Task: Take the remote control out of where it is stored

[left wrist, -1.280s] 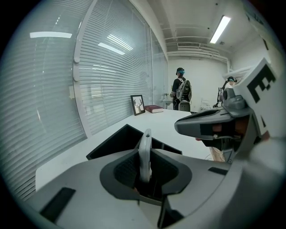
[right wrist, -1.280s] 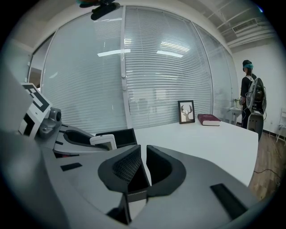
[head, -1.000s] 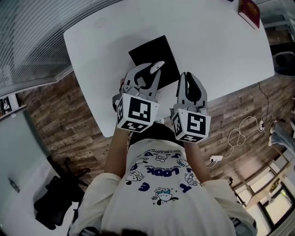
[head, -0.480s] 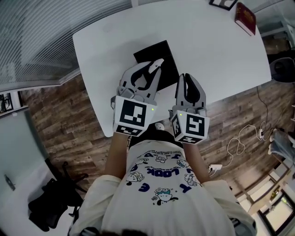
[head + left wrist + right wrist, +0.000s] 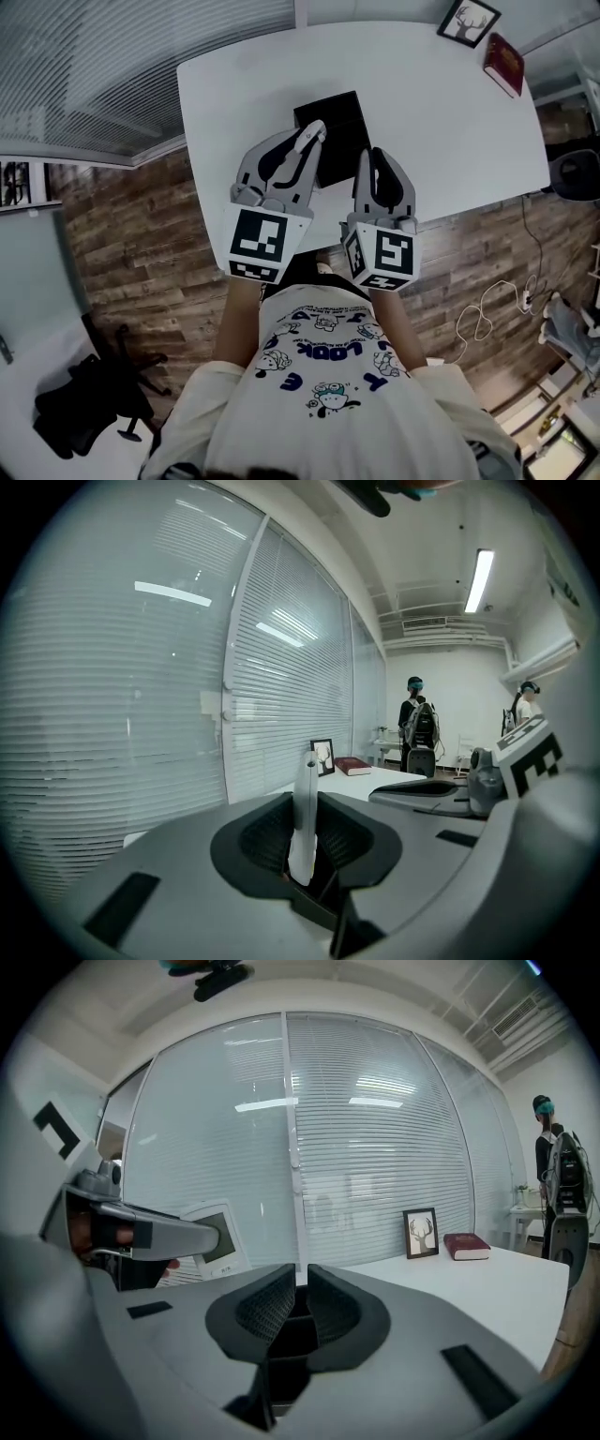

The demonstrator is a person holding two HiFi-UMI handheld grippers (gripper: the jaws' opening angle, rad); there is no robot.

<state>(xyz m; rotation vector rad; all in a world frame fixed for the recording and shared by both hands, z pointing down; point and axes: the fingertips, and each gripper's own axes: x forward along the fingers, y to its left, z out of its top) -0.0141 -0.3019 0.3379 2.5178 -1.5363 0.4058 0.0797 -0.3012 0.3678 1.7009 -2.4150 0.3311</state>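
White bench (image 5: 441, 112) fills the top of the head view, with a wood floor below it. A framed deer picture (image 5: 466, 21) and a red book (image 5: 506, 64) sit at its far right corner, well apart from the work.

A flat black box (image 5: 339, 117) lies on the bench near its front edge, right ahead of both hands. I can't tell from here whether it's open or closed.

The left hand-held gripper (image 5: 298, 155) is raised over the box's left side. Its jaws are part-way closed, with the pads pressing on a slim white remote control (image 5: 305, 803). The remote shows edge-on and stands upright between the pads, its top end sticking out past the tips. It's up in the air, touching neither the box nor the bench.

The right hand-held gripper (image 5: 380, 159) hangs beside the left one, over the box's right edge. Its jaws are together with only a sliver of gap and nothing in them.

Progress: the remote looks to be already out of the box, if that is its storage, and held clear. I judge the take-out essentially done. What's likely left is moving it away and putting it down on a bare part of the bench.
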